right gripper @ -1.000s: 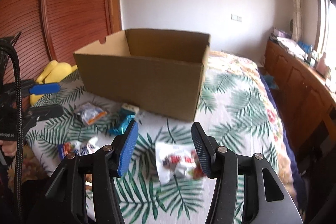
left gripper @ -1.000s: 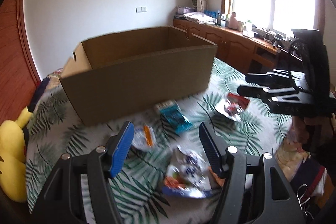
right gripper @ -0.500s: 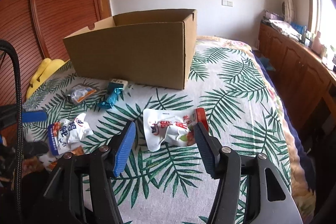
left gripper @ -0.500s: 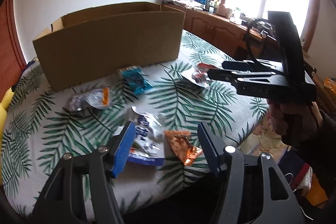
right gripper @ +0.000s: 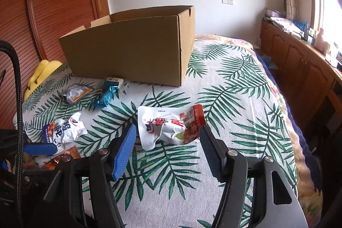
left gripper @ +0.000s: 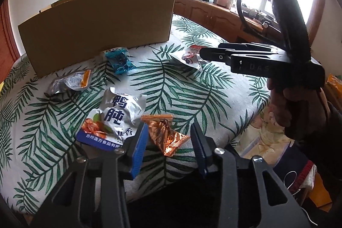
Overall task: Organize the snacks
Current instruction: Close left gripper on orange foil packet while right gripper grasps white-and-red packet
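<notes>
Several snack packets lie on the palm-leaf cloth in front of an open cardboard box (left gripper: 96, 29) (right gripper: 132, 50). My left gripper (left gripper: 168, 142) is open, its jaws on either side of a crinkled orange foil packet (left gripper: 165, 134), next to a white-and-blue pouch (left gripper: 113, 119). My right gripper (right gripper: 167, 142) is open, just short of a white-and-red pouch (right gripper: 168, 124), which also shows in the left wrist view (left gripper: 189, 56). A teal packet (left gripper: 119, 60) (right gripper: 106, 94) and a silver-and-orange packet (left gripper: 70, 83) (right gripper: 74, 92) lie near the box.
A yellow plush toy (right gripper: 40, 76) lies at the left edge by the wooden headboard. Wooden cabinets (right gripper: 303, 63) with clutter run along the right under the window. The cloth's near edge drops off just below the left gripper.
Both grippers have pulled back and dropped lower. The left now brackets the orange foil packet; the right has closed in on the white-and-red pouch. Both stay open.
</notes>
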Action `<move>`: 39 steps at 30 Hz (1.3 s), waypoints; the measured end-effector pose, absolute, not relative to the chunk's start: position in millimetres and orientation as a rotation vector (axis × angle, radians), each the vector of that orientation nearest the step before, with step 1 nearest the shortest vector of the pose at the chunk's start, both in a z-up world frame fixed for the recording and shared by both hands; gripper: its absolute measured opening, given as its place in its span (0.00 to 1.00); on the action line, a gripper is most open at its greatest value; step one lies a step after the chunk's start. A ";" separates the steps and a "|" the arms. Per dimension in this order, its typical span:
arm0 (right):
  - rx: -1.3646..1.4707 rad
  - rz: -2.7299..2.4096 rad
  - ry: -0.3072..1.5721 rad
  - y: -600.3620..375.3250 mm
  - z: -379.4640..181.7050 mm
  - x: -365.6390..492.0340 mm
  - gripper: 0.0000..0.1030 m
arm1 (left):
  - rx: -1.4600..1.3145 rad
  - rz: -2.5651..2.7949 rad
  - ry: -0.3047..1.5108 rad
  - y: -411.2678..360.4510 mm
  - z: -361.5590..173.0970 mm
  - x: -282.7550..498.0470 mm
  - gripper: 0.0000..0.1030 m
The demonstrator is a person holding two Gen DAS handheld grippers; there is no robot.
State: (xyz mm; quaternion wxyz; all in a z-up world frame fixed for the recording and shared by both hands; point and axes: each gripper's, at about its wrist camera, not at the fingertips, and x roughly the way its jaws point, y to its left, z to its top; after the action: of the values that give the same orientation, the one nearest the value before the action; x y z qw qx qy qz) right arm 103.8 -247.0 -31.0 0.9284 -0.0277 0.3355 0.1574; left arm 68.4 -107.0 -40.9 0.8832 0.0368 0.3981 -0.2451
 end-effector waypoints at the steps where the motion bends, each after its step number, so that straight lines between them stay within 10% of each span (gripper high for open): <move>1: -0.056 0.322 0.687 -247.2 -30.5 103.8 0.61 | 0.078 -0.507 0.831 -107.7 -41.9 69.1 0.37; 12: -0.044 0.308 0.694 -251.6 -33.2 109.9 0.66 | 0.006 -0.501 0.861 -102.0 -50.2 83.2 0.37; 18: -0.038 0.296 0.708 -252.3 -41.9 114.0 0.68 | -0.028 -0.491 0.840 -94.5 -51.4 82.8 0.19; 39: -0.056 0.256 0.802 -243.1 -57.5 143.3 0.70 | -0.064 -0.509 0.793 -88.5 -33.3 76.4 0.19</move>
State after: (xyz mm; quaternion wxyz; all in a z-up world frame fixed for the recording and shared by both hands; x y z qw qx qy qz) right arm 143.3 -243.1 -57.5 0.9122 -0.0273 0.3894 0.1243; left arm 76.4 -88.5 -33.3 0.8905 -0.0308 0.3821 -0.2451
